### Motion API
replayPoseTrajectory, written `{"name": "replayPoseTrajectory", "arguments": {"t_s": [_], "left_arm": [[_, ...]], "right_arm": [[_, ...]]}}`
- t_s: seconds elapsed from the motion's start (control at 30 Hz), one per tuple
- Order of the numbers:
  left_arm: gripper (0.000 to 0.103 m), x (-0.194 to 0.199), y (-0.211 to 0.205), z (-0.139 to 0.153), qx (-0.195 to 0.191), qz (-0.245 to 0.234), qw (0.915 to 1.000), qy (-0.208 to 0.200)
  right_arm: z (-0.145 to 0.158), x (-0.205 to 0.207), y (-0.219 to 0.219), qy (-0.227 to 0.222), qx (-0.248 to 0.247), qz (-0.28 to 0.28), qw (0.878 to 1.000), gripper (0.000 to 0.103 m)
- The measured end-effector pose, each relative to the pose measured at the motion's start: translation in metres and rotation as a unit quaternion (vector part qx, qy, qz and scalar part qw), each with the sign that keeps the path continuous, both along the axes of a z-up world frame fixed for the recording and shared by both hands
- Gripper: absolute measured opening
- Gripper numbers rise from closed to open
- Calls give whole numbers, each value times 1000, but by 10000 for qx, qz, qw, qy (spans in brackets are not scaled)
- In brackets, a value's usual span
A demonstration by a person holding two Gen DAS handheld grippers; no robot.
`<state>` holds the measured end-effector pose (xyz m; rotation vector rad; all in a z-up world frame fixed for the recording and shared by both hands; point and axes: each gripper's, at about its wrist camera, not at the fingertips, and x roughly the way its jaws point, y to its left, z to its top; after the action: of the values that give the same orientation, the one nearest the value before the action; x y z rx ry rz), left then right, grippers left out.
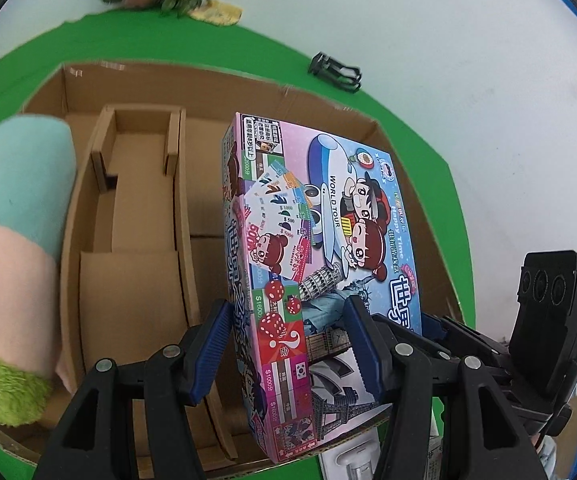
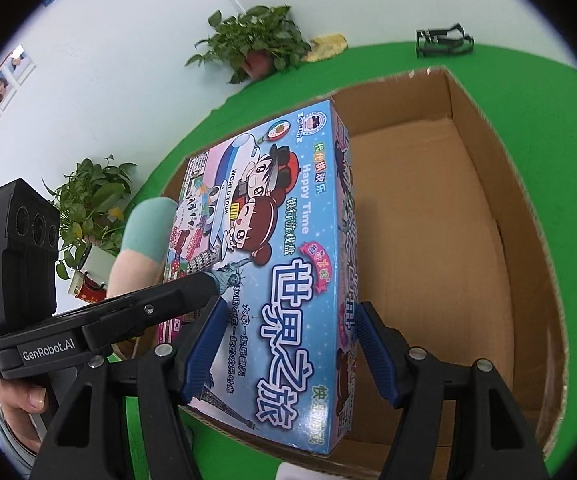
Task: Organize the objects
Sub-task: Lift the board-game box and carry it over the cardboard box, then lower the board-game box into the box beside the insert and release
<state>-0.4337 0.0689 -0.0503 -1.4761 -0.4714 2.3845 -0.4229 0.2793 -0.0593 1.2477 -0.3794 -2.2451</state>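
A colourful board game box (image 1: 320,264) is held tilted over an open cardboard carton (image 1: 136,240). My left gripper (image 1: 288,340) is shut on the game box's left near corner. My right gripper (image 2: 288,344) is shut on its right near edge; the game box (image 2: 284,248) fills that view above the carton's bare right compartment (image 2: 440,240). A pastel plush toy (image 1: 12,240) stands in the carton's left side and shows behind the box in the right wrist view (image 2: 144,240).
Cardboard dividers (image 1: 140,152) split the carton. It sits on a green table (image 1: 208,48). A black wire holder (image 1: 334,72) and a potted plant (image 2: 260,44) stand at the table's far edge. Another plant (image 2: 88,208) stands at the left by the wall.
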Motion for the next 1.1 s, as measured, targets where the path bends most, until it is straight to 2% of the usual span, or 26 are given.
{"name": "replayPoseTrajectory", "arguments": {"t_s": [0.13,0.37,0.5,0.63,0.7,0.83,1.1], "left_arm": [[55,-8,1,-11,-65,80,9999,-125],[54,-13,1,-13,-282,104,9992,-253],[55,4,0,3,-350,104,9993,55],[56,14,-3,17,-534,130,9981,270],[56,19,-11,13,-703,213,9970,259],[56,29,-30,-5,-635,347,9974,-22],[56,50,-20,-15,-460,211,9987,-61]], "right_arm": [[-12,-6,-1,-211,43,21,9998,65],[-26,-14,6,-678,-427,156,9967,66],[-32,-13,7,-884,-301,171,9955,68],[-29,-14,5,-824,-191,166,9963,68],[-27,-16,2,-747,30,140,9971,62],[-30,-18,-4,-732,404,145,9964,34],[-33,-16,-11,-723,521,188,9958,34]]}}
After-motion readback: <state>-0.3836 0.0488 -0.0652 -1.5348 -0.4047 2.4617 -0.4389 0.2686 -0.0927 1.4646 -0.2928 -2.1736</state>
